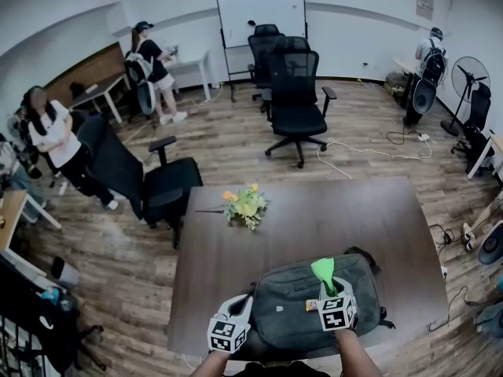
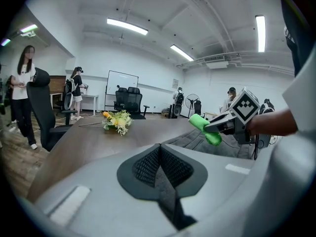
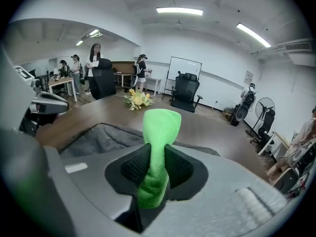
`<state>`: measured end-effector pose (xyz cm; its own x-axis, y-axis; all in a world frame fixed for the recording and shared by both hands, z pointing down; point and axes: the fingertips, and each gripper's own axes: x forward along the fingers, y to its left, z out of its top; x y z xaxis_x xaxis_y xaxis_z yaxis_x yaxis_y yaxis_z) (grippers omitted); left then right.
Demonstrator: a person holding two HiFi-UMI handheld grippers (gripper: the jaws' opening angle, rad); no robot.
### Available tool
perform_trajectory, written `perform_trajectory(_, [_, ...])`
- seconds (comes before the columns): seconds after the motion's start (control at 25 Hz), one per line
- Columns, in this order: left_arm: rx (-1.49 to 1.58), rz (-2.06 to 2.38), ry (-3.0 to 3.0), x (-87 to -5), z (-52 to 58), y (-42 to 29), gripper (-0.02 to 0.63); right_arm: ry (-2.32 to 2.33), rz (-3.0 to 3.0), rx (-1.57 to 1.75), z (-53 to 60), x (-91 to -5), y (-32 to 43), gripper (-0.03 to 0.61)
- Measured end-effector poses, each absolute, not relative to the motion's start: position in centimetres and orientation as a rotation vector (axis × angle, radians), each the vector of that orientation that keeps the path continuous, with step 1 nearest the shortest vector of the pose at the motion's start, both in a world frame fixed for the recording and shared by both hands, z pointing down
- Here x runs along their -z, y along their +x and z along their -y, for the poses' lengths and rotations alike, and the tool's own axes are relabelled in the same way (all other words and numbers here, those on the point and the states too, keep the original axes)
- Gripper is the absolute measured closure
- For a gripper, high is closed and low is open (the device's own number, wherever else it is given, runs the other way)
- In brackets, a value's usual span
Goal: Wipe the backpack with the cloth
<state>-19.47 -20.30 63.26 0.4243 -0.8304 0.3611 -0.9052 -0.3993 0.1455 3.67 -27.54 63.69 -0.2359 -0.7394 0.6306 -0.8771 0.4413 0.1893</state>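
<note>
While the grey backpack (image 1: 295,309) lies flat at the near edge of the brown desk (image 1: 330,214), the right hand-held gripper (image 3: 157,164) pinches the green cloth (image 3: 160,127) over the bag, the cloth's free end sticking out past the jaws. The left hand-held gripper (image 2: 160,164), jaws pressed together on nothing, sits at the backpack's left edge.

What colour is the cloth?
Bright green; the cloth shows best in the right gripper view.

There are one brown table (image 1: 393,234), one grey backpack (image 1: 295,309), one green cloth (image 1: 323,270), one bunch of yellow flowers (image 1: 245,205), two grippers, the left gripper (image 1: 244,305) and the right gripper (image 1: 328,285), three black office chairs (image 1: 297,93) (image 1: 266,42) (image 1: 157,183), one whiteboard (image 1: 261,16), and three standing people (image 1: 51,136) (image 1: 153,61) (image 1: 431,49) in the head view.
</note>
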Motion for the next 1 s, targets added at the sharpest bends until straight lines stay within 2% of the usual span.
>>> perform_trajectory(0.56, [-0.336, 1.537, 2.308, -63.9, 17.5, -22.6, 0.595, 1.105, 2.191, -0.450, 21.9, -66.6, -6.7, 0.489])
perform_trajectory(1.0, [-0.334, 1.586, 2.241, -64.5, 15.1, -24.8, 0.595, 0.945, 2.242, -0.432, 19.0, -67.6, -12.6, 0.489])
